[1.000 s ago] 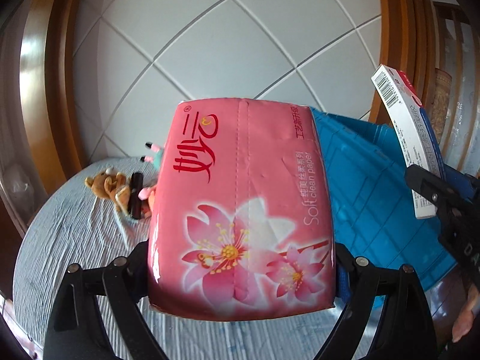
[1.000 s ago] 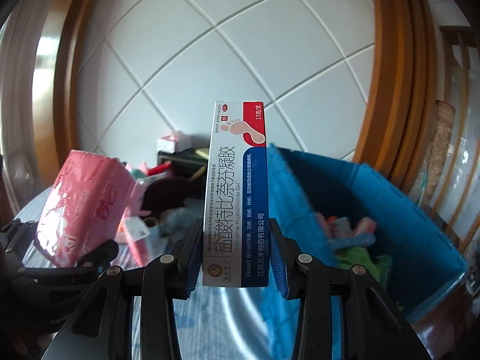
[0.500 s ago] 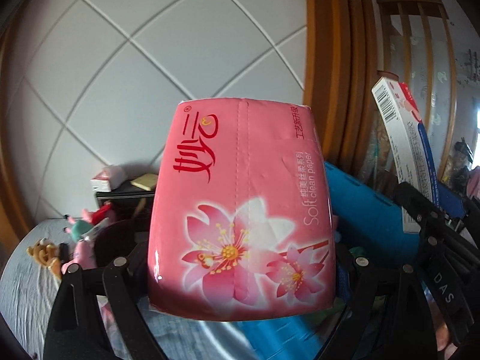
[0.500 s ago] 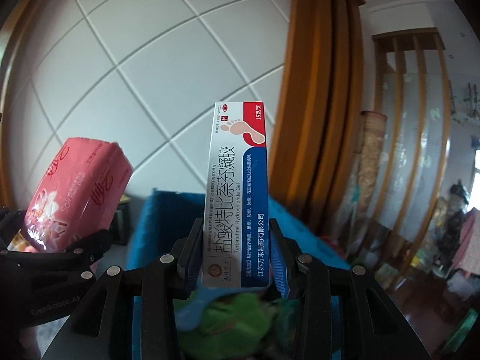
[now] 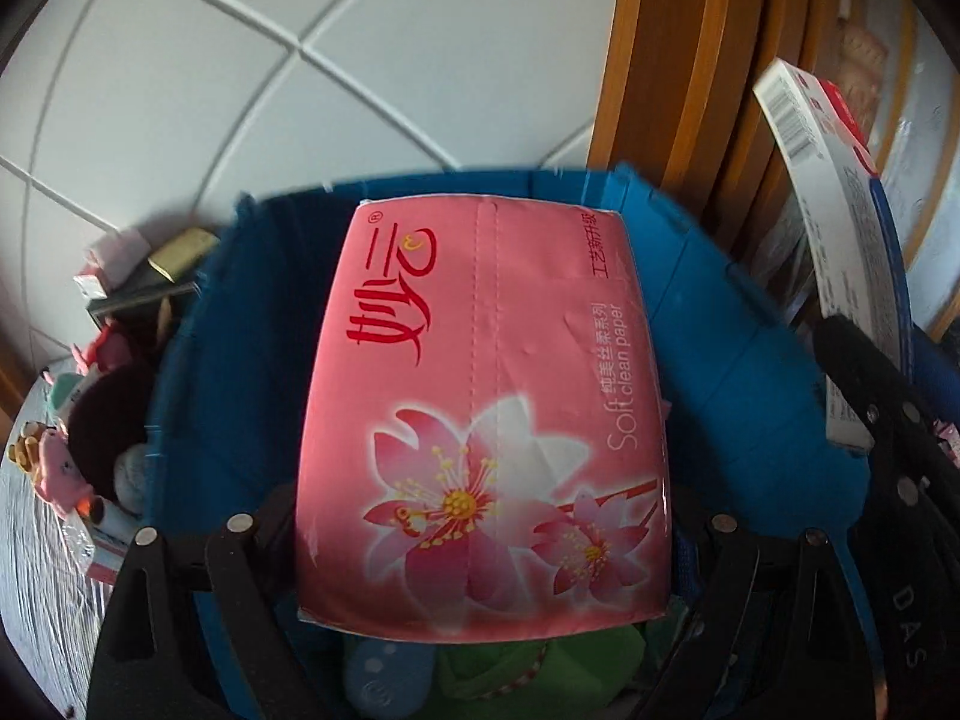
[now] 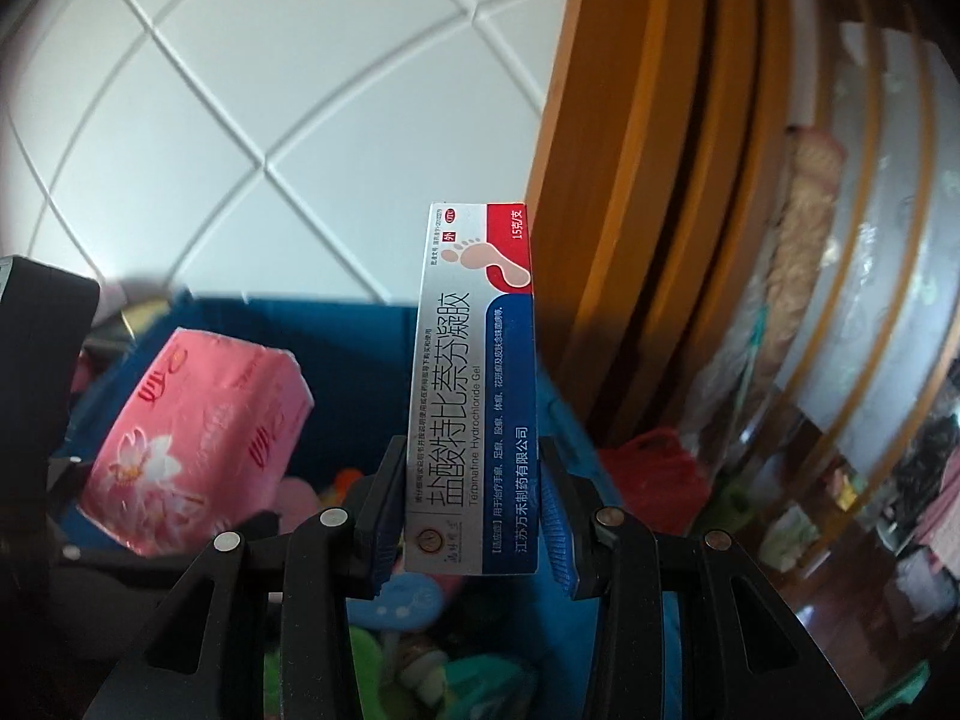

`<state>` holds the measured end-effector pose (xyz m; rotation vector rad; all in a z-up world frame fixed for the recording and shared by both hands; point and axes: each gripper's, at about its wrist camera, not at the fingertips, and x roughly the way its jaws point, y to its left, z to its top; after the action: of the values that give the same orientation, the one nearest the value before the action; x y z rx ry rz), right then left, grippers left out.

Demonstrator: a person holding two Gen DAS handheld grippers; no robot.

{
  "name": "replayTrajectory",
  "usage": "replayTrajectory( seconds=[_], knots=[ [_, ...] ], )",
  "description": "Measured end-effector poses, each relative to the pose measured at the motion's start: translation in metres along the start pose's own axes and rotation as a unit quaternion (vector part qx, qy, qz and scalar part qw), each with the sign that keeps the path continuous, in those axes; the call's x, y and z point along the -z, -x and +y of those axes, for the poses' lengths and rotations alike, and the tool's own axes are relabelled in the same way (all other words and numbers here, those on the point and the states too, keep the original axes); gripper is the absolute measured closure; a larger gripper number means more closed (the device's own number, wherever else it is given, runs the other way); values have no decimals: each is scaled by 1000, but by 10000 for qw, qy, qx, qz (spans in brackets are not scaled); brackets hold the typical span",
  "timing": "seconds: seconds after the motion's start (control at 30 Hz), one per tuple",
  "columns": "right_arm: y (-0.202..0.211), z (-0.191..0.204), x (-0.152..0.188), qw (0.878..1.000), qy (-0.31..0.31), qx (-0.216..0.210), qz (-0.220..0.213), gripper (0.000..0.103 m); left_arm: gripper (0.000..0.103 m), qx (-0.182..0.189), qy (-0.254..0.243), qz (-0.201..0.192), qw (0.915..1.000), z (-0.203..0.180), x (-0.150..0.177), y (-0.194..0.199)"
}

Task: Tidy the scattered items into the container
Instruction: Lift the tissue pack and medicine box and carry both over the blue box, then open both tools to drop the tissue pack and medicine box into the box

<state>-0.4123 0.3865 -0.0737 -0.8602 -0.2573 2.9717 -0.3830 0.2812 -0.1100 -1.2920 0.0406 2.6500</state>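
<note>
My left gripper (image 5: pixel 480 531) is shut on a pink tissue pack (image 5: pixel 486 414) with flower print, held over the open blue container (image 5: pixel 738 372). My right gripper (image 6: pixel 471 516) is shut on a tall white, blue and red ointment box (image 6: pixel 471 396), held upright above the same container (image 6: pixel 354 354). The tissue pack also shows in the right wrist view (image 6: pixel 192 432), at the left. The ointment box also shows in the left wrist view (image 5: pixel 840 228), at the right. Green and light blue items (image 5: pixel 516 669) lie inside the container.
Small plush toys (image 5: pixel 54 462) and other items lie on the grey cloth (image 5: pixel 42 600) left of the container. A dark box with small packs (image 5: pixel 144 276) stands behind them. A wooden frame (image 6: pixel 648 180) and a white tiled wall (image 5: pixel 300 60) are beyond.
Both grippers have moved right and tipped down over the blue container, which now fills the lower view. The tissue pack and the ointment box stay held.
</note>
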Motion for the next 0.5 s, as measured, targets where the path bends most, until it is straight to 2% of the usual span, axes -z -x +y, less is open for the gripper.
replayTrajectory(
  seconds=[0.1, 0.2, 0.37, 0.5],
  knots=[
    [-58, -5, 7, 9985, -142, -184, 500, 64, 12, -199, -144, 355, 9991, -2, -1, -41],
    [-100, -3, 17, 9925, -296, -432, 1105, 64, 12, -531, -338, 713, 9955, -3, 12, -65],
    [-136, 16, 57, 9729, -151, -644, 2217, 64, 12, -722, -409, 1177, 9896, -8, 25, -89],
    [-147, 20, 69, 9628, -159, -767, 2587, 64, 11, -742, -410, 1207, 9891, -11, 27, -95]
  ],
)
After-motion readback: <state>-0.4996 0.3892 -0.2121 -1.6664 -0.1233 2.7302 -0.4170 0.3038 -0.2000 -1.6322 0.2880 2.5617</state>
